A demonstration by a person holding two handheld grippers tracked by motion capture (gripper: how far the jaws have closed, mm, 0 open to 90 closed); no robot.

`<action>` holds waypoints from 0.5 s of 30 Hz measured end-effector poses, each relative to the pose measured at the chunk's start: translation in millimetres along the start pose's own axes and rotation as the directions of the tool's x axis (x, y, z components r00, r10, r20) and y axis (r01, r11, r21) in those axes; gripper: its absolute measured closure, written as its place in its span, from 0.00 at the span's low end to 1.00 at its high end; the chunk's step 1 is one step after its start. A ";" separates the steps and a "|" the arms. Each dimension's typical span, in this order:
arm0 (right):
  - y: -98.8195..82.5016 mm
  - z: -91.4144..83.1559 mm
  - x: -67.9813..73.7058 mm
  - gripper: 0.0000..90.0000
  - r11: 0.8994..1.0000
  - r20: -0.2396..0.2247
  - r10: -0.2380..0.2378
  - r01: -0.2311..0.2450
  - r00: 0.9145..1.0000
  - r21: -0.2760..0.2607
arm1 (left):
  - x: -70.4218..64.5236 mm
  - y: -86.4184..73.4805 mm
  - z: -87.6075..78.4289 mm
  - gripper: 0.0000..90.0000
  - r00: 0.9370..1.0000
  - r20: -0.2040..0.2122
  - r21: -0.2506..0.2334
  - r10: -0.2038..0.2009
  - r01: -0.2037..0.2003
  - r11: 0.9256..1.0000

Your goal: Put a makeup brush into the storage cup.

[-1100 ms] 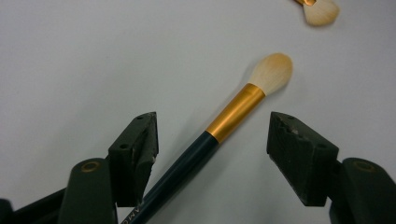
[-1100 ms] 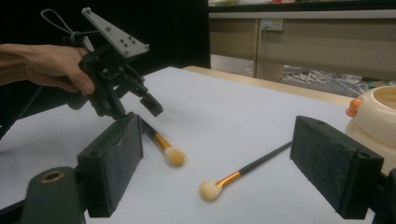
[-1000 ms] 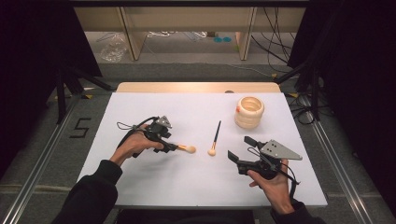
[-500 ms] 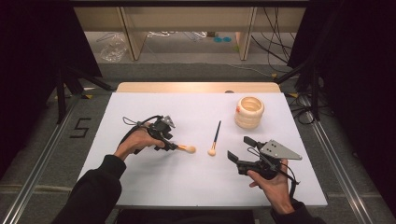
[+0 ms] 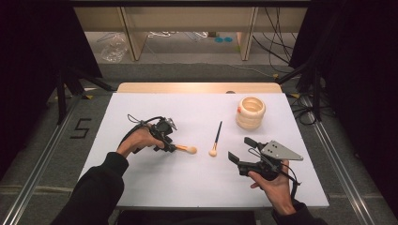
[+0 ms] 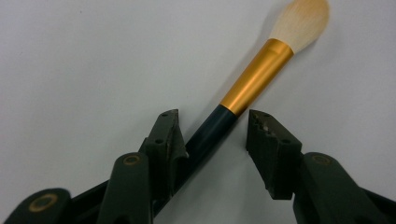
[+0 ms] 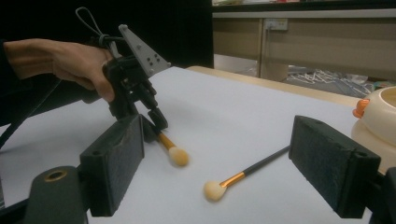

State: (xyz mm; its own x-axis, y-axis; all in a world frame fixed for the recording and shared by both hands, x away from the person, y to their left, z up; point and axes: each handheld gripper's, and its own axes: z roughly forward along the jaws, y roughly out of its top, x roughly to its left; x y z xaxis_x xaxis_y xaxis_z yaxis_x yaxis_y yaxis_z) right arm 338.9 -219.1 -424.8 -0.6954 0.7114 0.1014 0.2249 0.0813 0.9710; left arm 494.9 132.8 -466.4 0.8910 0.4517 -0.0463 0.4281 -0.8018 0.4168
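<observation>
**Left gripper closing on a makeup brush**

While the right gripper (image 5: 240,153) waits with jaws spread and empty, the left gripper (image 6: 212,128) straddles the dark handle of the large makeup brush (image 6: 254,77) lying on the white table (image 5: 187,187); its jaws have just been closing (one pad touching, the other apart), low on the handle, probably for a level lift

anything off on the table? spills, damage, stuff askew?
Nothing stands out. Two makeup brushes lie flat on the white table: the thick brush between the left gripper's closing jaws, not yet clamped, the thin brush loose mid-table. The ringed holder stands upright. No spills or visible damage.
</observation>
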 end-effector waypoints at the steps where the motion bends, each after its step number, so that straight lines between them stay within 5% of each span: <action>1: 0.1 -0.1 -0.1 0.22 1.000 0.000 0.001 -0.001 1.000 0.000 | 0.1 0.0 -0.1 0.64 1.000 0.005 0.002 -0.003 0.003 1.000; 4: 0.1 -0.4 -0.2 0.22 1.000 0.006 -0.005 0.005 1.000 0.004 | -2.4 -0.5 -0.8 0.67 0.999 0.011 0.018 -0.044 0.044 0.999; 15: 0.1 -0.4 0.1 0.22 1.000 0.004 -0.004 0.004 1.000 0.009 | -2.9 7.5 -0.5 0.76 1.000 -0.006 0.098 0.018 -0.017 0.995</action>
State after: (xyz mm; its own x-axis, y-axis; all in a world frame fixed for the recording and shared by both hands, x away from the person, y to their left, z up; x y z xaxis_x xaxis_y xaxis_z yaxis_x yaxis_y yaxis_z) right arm 338.6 -219.3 -424.6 -0.6937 0.7138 0.0962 0.2282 0.0911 0.9694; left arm 495.5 125.7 -462.6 0.8975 0.4398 -0.0333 0.4257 -0.8440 0.3263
